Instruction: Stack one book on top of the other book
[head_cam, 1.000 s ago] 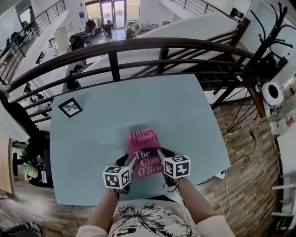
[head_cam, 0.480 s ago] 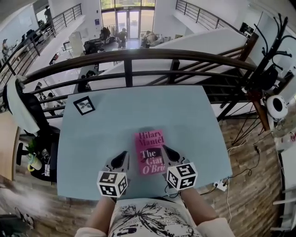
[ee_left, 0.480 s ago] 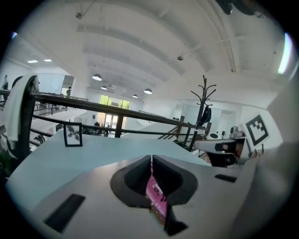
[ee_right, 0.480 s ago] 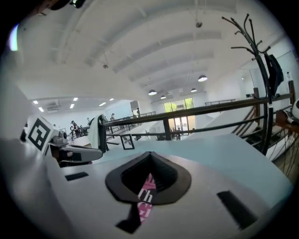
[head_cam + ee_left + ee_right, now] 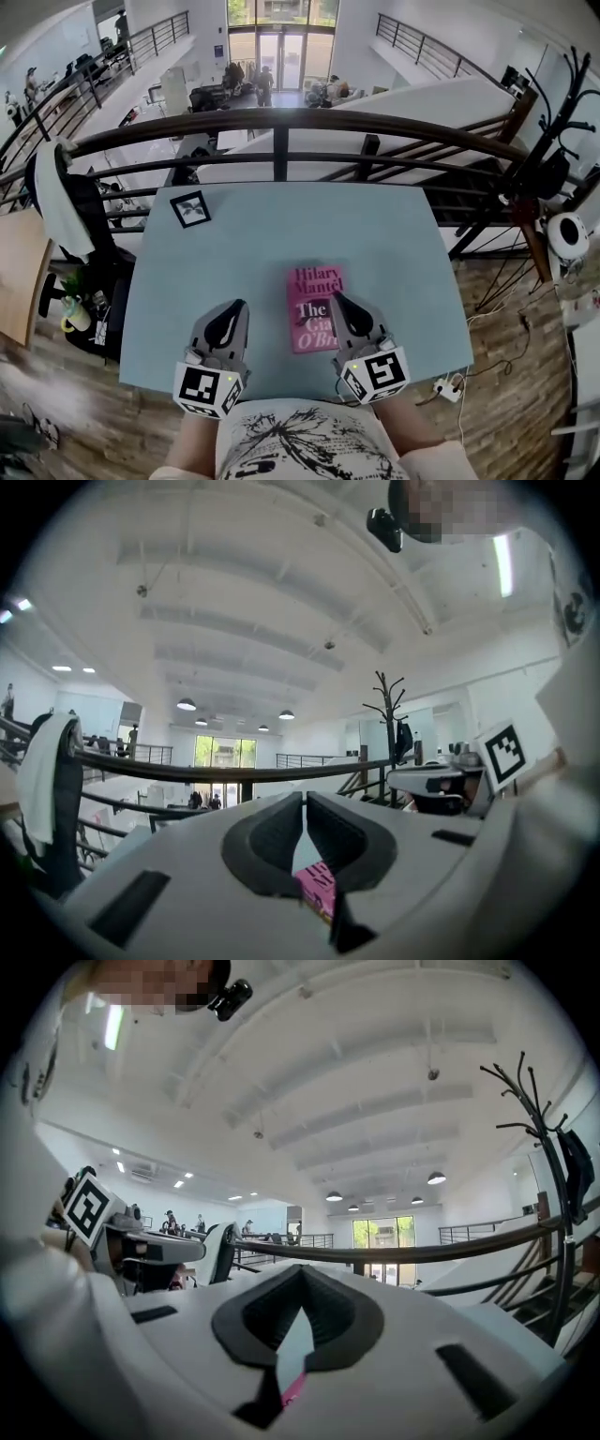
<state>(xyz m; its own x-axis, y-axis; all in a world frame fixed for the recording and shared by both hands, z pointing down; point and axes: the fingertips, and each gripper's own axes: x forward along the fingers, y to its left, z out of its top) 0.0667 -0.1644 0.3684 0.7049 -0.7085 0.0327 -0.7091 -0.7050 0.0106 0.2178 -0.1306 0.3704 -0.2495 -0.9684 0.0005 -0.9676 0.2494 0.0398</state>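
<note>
while the pink book (image 5: 317,281) lies flat on the blue table (image 5: 281,234), near its front edge, the left gripper (image 5: 238,306) and right gripper (image 5: 337,298) hover either side of it, each with jaws closed together on nothing. a small framed picture (image 5: 190,208) sits at the far left corner.

Right gripper (image 5: 302,1275) fingers (image 5: 262,1314) together; pink book (image 5: 292,1389), perhaps, below

The pink book (image 5: 312,309) on the surface (image 5: 281,234) carries white print, with "Hilary Mantel" at its 12 o'clock end. Below that stand "The", "Gia…" and "O'Br…", cut off at 3 o'clock by the right hand-held gripper (image 5: 340,302).
</note>
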